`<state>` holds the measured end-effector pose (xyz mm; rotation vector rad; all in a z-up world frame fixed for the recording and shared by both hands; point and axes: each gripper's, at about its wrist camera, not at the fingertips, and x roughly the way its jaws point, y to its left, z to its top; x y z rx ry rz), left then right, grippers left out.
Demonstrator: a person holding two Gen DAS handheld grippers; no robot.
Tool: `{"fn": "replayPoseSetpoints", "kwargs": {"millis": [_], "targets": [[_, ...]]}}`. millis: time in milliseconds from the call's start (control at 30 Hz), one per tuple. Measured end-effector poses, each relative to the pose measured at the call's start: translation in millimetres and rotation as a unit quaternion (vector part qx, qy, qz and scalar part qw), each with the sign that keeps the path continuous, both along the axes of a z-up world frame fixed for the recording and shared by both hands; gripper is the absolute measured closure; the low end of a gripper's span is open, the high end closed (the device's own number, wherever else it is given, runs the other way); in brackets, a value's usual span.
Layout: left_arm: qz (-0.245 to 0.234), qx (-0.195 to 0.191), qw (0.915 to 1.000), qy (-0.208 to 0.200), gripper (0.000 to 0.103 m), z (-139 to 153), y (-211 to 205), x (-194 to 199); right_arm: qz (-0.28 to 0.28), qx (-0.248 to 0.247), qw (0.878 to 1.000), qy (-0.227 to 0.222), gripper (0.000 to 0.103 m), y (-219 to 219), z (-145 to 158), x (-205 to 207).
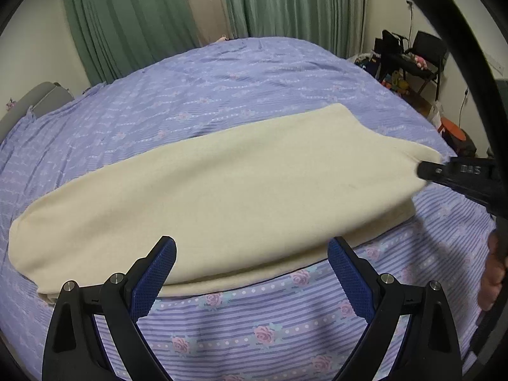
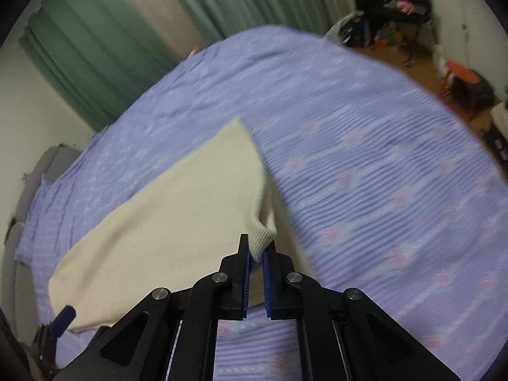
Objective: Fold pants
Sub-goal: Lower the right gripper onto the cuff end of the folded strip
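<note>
Floral lilac bed (image 1: 254, 73), cream pants (image 1: 206, 197) lying across

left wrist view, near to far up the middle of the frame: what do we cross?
Left gripper, open → near strip of the floral purple bedspread → cream pants → green curtains.

Your cream pants (image 1: 203, 197) lay folded lengthwise into one long band across the lavender rose-print bedspread (image 1: 241, 76), smooth and flat along most of their length. At the right end, the ribbed cuff (image 2: 262, 238) was bunched and lifted slightly off the bed.
</note>
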<state>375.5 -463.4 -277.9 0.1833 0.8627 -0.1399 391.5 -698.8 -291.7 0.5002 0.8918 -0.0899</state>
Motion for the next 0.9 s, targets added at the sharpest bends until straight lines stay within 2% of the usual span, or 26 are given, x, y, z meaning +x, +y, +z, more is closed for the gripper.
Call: {"fn": "replayPoseSetpoints", "kwargs": {"millis": [133,233,267,300,367,533,633,800,900], "targets": [[0.008,-0.004,0.9999,0.01,0.005,-2,-1,4,0.002,0.011,0.999,0.046,0.096,-10,-32,11],[0.006,0.002,0.9999,0.009,0.005,-3,-3,5,0.009,0.001,0.998,0.068,0.094,-6,-41,16],[0.005,0.003,1.0,0.007,0.005,-2,-2,4,0.007,0.004,0.998,0.069,0.085,-8,-42,13],[0.004,0.003,1.0,0.006,0.005,-2,-2,4,-0.002,0.006,0.998,0.07,0.067,-10,-41,9],[0.004,0.003,1.0,0.005,0.005,0,-2,4,-0.044,-0.014,0.997,0.066,0.051,-19,-32,-8],[0.003,0.001,1.0,-0.004,0.005,3,-4,5,-0.037,0.012,0.998,0.04,0.051,-19,-17,-36],[0.0,0.009,1.0,-0.002,0.005,1,-6,8,-0.016,0.048,0.998,0.04,0.051,-9,-30,-34],[-0.007,0.012,0.9999,-0.004,0.005,1,-6,8,-0.015,0.122,0.992,0.04,0.051,-1,-52,-25],[-0.009,0.013,0.9999,-0.001,0.005,0,-9,7,-0.01,0.146,0.988,0.043,0.051,6,-66,-17]]}}
